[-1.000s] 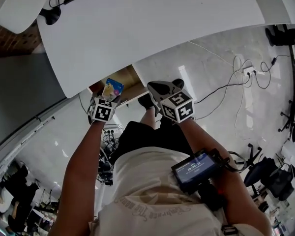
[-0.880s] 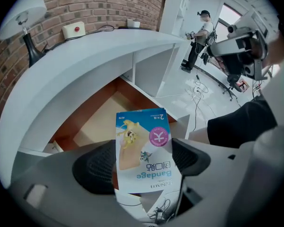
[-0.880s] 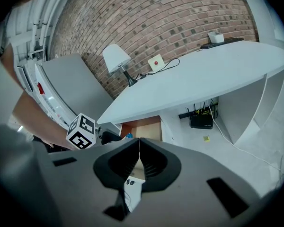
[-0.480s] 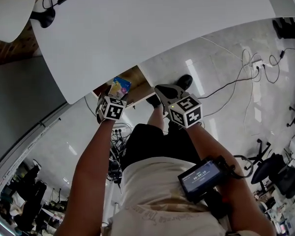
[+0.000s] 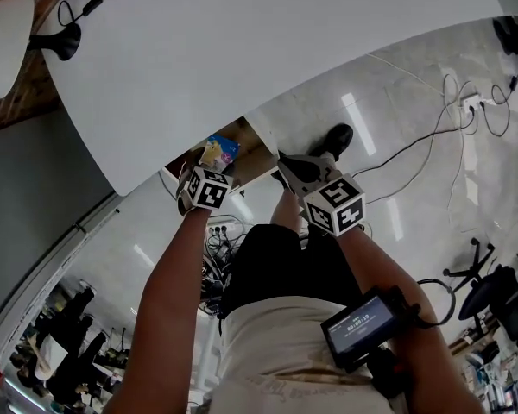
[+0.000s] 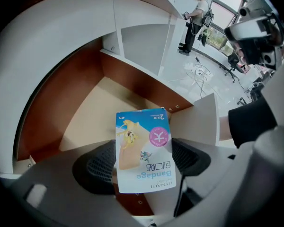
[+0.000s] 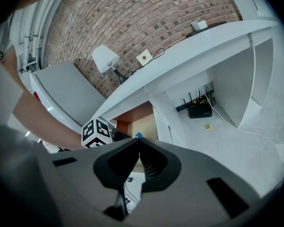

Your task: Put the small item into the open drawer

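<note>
Bandage pack (image 6: 143, 150), blue and white with a cartoon print, is clamped between the 2 ribbed pads of the left gripper (image 6: 143, 162). It stands up past their tips, and its lettering reads upside down to that gripper's camera. The pack hangs over the open drawer (image 6: 61, 103), above its pale floor and clear of it (brown side walls rise on the left and at the far end). In the head view the pack (image 5: 217, 152) sits at the drawer's mouth, just below the edge of the white desk (image 5: 242, 50).

Just to the right, the right gripper (image 7: 138, 151) holds nothing, its 2 jaws pressed together tip to tip. Its view looks past them at the left gripper's marker cube and the drawer beyond. A dark shoe (image 5: 332, 138) stands on the glossy floor near that gripper.

Farther off, cables (image 5: 432, 128) trail across the floor. A black router (image 7: 199, 109) sits under the desk. On the desk stands a white lamp (image 7: 105, 56), against a brick wall (image 7: 132, 18). Far across the room, the left gripper view shows 1 person (image 6: 194, 18) standing.
</note>
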`<state>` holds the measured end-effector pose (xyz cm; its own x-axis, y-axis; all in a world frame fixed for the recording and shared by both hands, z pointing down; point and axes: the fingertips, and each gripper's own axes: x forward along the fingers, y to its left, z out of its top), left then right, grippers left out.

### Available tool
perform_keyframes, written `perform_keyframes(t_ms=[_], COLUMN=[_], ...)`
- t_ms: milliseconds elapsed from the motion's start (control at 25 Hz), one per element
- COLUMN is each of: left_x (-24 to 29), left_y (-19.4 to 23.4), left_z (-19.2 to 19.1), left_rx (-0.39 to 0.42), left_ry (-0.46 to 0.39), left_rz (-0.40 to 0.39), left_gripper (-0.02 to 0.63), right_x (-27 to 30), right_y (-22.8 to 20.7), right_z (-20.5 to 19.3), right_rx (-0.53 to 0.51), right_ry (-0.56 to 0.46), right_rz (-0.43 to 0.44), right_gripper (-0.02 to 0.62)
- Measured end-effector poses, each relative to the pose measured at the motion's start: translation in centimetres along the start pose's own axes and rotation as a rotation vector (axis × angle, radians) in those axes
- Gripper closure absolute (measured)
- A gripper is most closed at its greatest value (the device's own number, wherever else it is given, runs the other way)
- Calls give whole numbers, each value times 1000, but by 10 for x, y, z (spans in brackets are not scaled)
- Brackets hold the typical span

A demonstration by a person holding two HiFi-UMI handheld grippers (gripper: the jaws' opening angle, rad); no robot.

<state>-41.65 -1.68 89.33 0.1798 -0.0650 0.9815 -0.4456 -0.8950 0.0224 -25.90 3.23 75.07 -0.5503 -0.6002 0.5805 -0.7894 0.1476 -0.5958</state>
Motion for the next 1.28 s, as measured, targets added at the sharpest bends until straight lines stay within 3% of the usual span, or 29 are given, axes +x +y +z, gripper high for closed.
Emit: perform_keyframes(t_ms=[440,1000,1280], left_x=[55,79,78], left_y=[1,6,8], left_z=[5,10,9], left_rx=[104,207,177], left_ry=[63,83,84], left_rz=[22,148,137], left_gripper=[235,230,230], right_x=[-5,-18,-16], right_y=[-27,-46,-45], right_z=[-34,-55,-52], right_rx=[32,63,49], right_ry=[19,41,50], right_rz=[-16,-22,-12], right_gripper=[589,589,589])
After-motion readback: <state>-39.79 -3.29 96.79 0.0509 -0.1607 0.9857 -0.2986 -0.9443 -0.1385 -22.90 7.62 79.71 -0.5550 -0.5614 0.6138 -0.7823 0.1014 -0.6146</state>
